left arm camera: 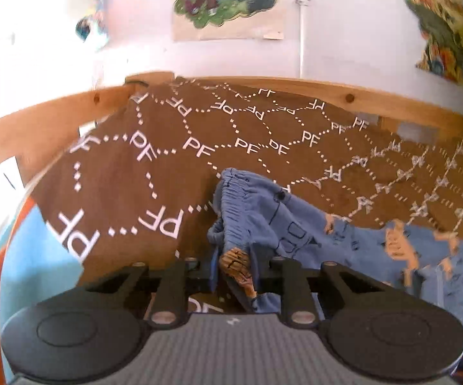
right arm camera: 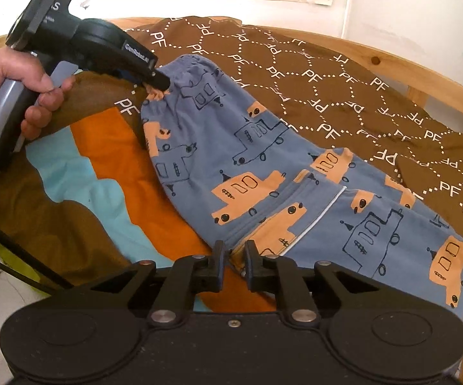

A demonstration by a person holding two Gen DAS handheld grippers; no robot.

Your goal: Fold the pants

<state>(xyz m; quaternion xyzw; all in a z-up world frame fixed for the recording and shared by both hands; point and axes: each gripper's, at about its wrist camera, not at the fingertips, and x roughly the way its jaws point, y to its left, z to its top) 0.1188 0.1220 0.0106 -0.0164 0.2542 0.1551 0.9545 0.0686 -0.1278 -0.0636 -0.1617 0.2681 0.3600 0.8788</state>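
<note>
A: What do you see from the left wrist?

B: The left gripper (left arm camera: pixel 236 272) has its jaws squeezed on a bunch of the blue pants (left arm camera: pixel 263 211). It holds the stretchy waist end. The cloth is pinched between them, with an orange patch showing. The rest of the pants trails off to the right over a brown blanket (left arm camera: pixel 129 176) with white "PF" letters. Behind it runs the wooden bed frame (left arm camera: pixel 55 112), and a picture (left arm camera: pixel 228 0) hangs on the white wall.

A: And from the right wrist?

B: The right gripper (right arm camera: pixel 233 264) has its jaws close together, and they nip the edge of the pants (right arm camera: pixel 231 147) near the bottom. The pants lie stretched across the bed, blue with orange trucks on them. One part rests on the brown blanket (right arm camera: pixel 343 96) and one part on an orange and light blue cover (right arm camera: pixel 116 147). Far up on the left, a hand (right arm camera: pixel 13 83) holds the left gripper (right arm camera: pixel 159 83), which bites the waist end of the pants.
</note>
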